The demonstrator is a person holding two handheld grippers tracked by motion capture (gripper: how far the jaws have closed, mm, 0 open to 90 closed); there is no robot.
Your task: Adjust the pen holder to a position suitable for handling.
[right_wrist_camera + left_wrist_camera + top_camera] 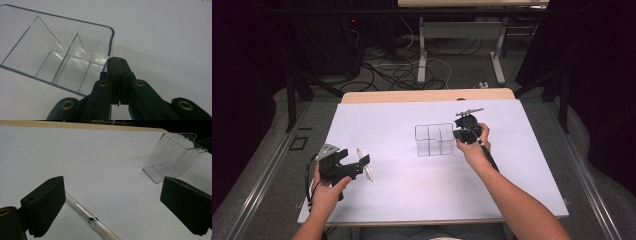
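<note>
Fingers [117, 62] together beside organizer [57, 50]

Table layout, high view
Compartment organizer [434, 139] mid-table; pen [364, 165] near-left on the paper sheet [412, 190], well apart.

A white sheet [412, 190] covers the bench [427, 95], whose pale wooden edge shows along the far side. Grey carpeted floor [462, 65] lies beyond it, strewn with a tangle of black and white cables [397, 70]. A second table [472, 4] stands farther back on white metal legs [422, 50], its light top just at the upper edge. Dark metal frame bars [292, 100] rise at the left and right of the bench, and grey rails [257, 175] run along both sides. The room behind is dark, with a small red light [354, 21] glowing at the upper left; the sheet itself is evenly lit.
</note>
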